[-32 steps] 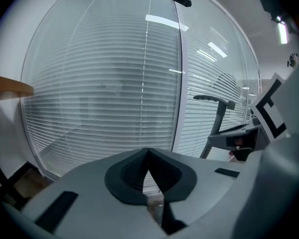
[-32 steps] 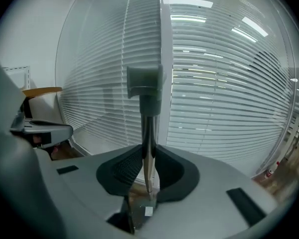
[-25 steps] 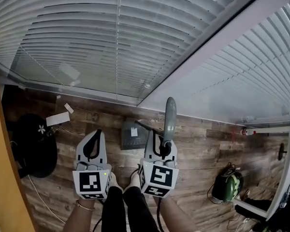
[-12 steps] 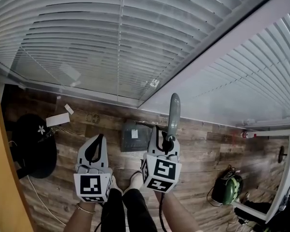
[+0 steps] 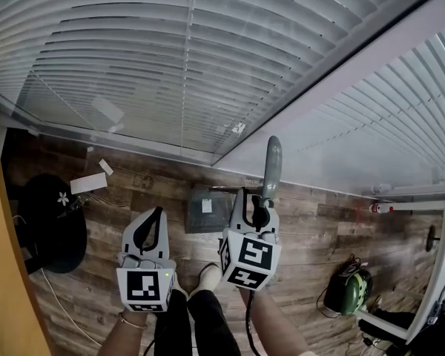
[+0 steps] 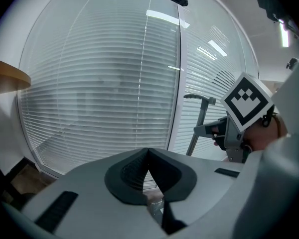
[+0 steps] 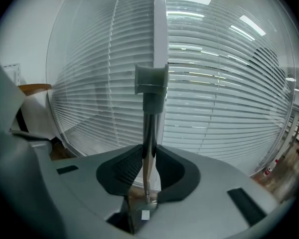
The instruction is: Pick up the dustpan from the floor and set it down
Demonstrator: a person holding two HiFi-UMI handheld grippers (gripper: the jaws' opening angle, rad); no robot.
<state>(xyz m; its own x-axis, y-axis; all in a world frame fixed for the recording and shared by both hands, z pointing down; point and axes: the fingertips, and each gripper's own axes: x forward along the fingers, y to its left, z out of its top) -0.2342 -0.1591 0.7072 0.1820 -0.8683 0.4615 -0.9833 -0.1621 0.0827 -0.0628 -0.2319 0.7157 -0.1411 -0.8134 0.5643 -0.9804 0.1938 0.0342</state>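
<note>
Nearest the camera, at six o'clock in the head view, stood the person's dark trouser legs (image 5: 187, 321). Just above them were the two marker cubes with their black-and-white square patterns. The left gripper (image 5: 155, 216) pointed toward twelve o'clock with its jaws together and nothing between them. The right gripper (image 5: 256, 205), just beside it at three o'clock, had its jaws clamped on the thin pole of the dustpan (image 5: 206, 208). The grey handle (image 5: 271, 162) rose past the jaws toward twelve o'clock. The pan sat low over the wooden floor (image 5: 319, 232), between the two grippers' tips. Whether it touched the boards could not be told. It bore a small white label (image 5: 205, 205) whose print was too small to read. At nine o'clock lay a black round object (image 5: 48, 232) with a white flower mark, and a white paper slip (image 5: 89, 182) lay near it. A green headset (image 5: 346, 286) lay at four o'clock. Farthest off, white blinds (image 5: 170, 58) filled the windows.
</note>
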